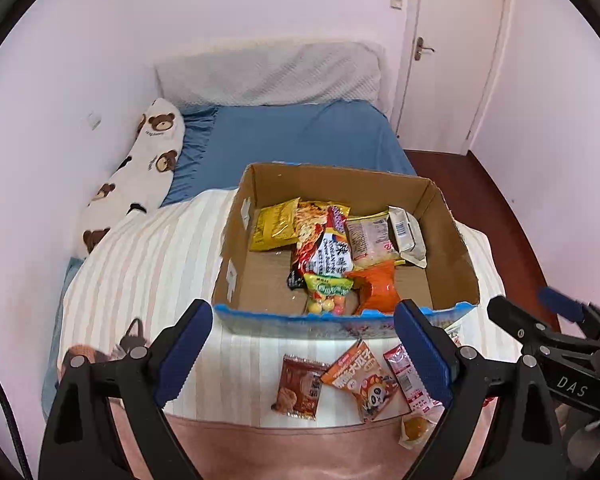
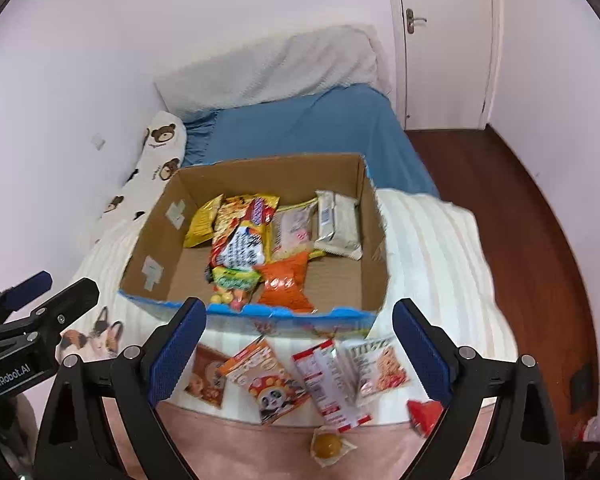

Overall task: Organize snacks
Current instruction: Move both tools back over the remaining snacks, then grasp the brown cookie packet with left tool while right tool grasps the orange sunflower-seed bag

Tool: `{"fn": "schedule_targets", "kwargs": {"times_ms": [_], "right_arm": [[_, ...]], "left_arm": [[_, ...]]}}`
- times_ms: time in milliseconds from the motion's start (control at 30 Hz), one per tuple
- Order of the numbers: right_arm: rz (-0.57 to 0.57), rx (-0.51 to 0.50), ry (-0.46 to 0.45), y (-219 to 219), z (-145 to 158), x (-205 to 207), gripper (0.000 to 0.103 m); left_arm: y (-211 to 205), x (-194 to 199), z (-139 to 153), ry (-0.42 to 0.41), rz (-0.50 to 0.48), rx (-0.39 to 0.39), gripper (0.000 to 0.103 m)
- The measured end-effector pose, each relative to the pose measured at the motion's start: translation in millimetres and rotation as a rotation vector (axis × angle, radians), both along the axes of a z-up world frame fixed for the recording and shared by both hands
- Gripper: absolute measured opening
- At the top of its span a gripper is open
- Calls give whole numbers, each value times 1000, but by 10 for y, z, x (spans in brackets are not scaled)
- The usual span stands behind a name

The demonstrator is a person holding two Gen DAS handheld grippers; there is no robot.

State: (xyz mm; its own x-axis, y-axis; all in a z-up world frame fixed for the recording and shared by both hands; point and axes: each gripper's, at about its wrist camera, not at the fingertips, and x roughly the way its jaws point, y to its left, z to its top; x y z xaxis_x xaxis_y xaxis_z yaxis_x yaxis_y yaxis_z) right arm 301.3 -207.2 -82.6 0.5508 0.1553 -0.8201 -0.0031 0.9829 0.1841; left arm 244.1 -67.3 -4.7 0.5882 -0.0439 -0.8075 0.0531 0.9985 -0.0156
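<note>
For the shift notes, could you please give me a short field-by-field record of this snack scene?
setting: bed with striped blanket
container: open cardboard box on the blanket
in box: yellow packet, noodle packet, orange bag, candy bag
outside box: brown biscuit packet, panda packet, small round wrapped sweet
left claw: open, empty
right claw: open, empty

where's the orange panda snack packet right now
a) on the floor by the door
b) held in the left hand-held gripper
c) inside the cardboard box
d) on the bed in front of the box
d: the orange panda packet lies on the striped bedding outside the near wall of the cardboard box, and no gripper touches it.
</note>
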Motion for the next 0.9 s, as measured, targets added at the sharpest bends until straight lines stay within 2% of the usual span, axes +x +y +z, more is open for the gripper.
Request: {"fn": "schedule_targets", "kwargs": {"times_ms": [100,200,300,367,467,500,633,867,900], "right_arm": [[2,38,51,-50,-171,-83,96],[-2,69,142,-114,-523,-130,96],[-15,110,239,-188,-948,-166,95],[-30,134,286,-261,-1215,-187,88],[-74,149,334,-389,-1485,-207,86],[-100,142,342,-450,-1561,-195,86],[-128,192,368,-568,-1778,-207,86],[25,167,377,-134,-1918,-71,86],[43,166,375,-86,-1914,-50,85]], "left_arm": [[82,-87,-106,15,34,-11,93],[142,-111,-403,85,52,5,93],[183,-80,-808,190,62,31,93],[218,-42,-1137,277,74,35,93],[215,15,-1519,395,69,16,93],[224,17,-1585,412,68,14,93],[143,78,-1902,456,35,30,93],[-187,308,-2394,529,-95,86,93],[-225,324,-2458,535,-107,102,84]]}}
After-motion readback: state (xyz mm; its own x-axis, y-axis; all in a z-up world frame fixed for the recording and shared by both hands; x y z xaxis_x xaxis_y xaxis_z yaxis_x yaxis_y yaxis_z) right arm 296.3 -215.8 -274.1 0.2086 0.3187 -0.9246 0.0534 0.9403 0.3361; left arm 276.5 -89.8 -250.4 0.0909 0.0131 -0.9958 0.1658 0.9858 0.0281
